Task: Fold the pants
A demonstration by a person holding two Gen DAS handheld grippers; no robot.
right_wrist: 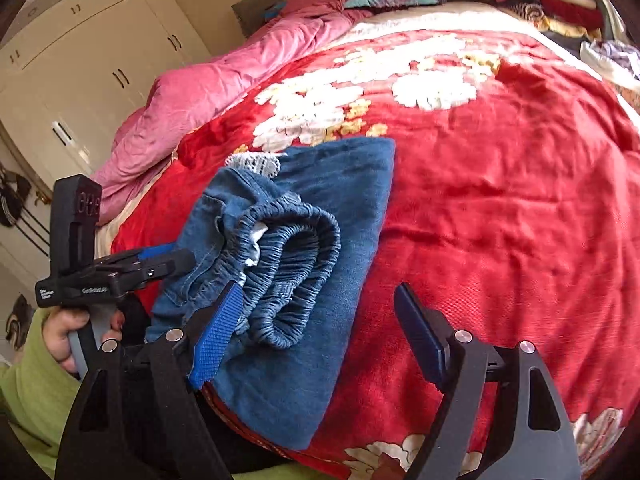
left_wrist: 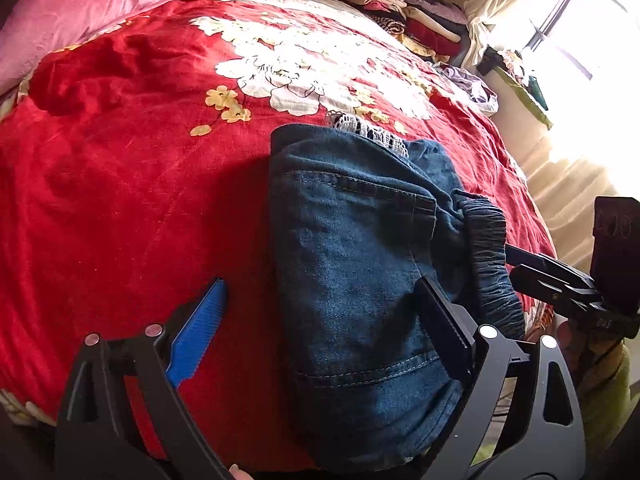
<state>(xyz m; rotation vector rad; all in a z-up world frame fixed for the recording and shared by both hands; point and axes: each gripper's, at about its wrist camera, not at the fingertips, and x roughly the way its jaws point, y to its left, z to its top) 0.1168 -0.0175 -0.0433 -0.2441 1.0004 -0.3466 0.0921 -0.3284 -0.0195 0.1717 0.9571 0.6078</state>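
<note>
Blue denim pants (left_wrist: 360, 248) lie in a folded bundle on the red flowered blanket (left_wrist: 132, 208), near the bed's front edge. The elastic waistband (right_wrist: 296, 256) is bunched on top, and white lace (right_wrist: 256, 162) peeks out at the far end. My left gripper (left_wrist: 320, 284) is open: one finger hangs over the blanket and the other over the denim, and neither presses. My right gripper (right_wrist: 320, 292) is open too, its blue pad (right_wrist: 218, 336) beside the waistband and the other finger above bare blanket. Each view shows the other gripper from the side: the right gripper (left_wrist: 512, 264) and the left gripper (right_wrist: 188, 258).
A pink quilt (right_wrist: 208, 92) lies along the far left of the bed. Stacked folded clothes (left_wrist: 412, 12) sit at the far right corner beside a bright window (left_wrist: 580, 28). Cream wardrobes (right_wrist: 80, 56) stand beyond the bed. A hand in a green sleeve (right_wrist: 36, 384) holds the left gripper.
</note>
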